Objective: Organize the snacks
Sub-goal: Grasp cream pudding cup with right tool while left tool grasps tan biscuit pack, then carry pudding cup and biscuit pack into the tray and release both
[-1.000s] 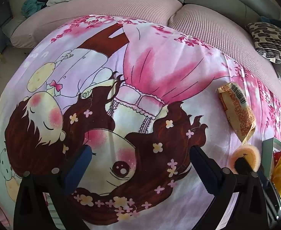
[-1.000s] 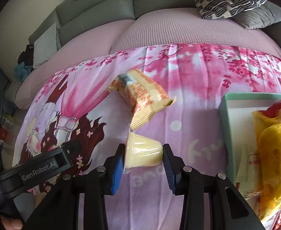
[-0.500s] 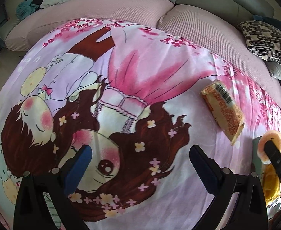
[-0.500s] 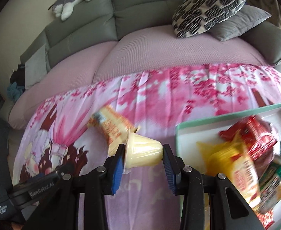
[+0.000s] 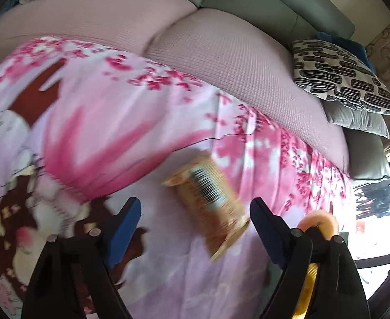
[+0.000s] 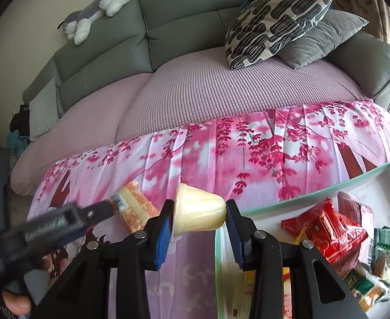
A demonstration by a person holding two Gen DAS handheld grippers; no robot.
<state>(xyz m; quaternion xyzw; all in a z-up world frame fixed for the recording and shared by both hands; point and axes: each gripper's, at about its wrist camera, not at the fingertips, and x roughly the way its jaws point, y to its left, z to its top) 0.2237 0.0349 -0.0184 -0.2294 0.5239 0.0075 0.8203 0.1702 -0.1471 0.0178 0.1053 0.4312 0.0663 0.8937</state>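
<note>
My right gripper [image 6: 198, 222] is shut on a pale yellow jelly cup [image 6: 198, 212], held on its side above the near left edge of the mint-rimmed white box [image 6: 288, 198]. The box holds a red packet [image 6: 327, 228] and several other snacks. An orange wafer packet [image 5: 210, 207] lies on the pink cartoon sheet, just ahead of my open, empty left gripper [image 5: 195, 228]. The packet also shows in the right wrist view [image 6: 135, 210], beside the left gripper [image 6: 62, 223]. The jelly cup shows blurred behind my left gripper's right finger [image 5: 317, 223].
A grey sofa [image 6: 168, 26] with pink seat covers runs behind the sheet. A black-and-white patterned cushion [image 6: 277, 18] and a grey cushion [image 6: 325, 34] lie at its right end. A plush toy [image 6: 93, 21] lies on the backrest.
My right gripper has carried the jelly cup right, toward the box. My left gripper has swung right, so the orange packet now lies between its fingers' line of sight.
</note>
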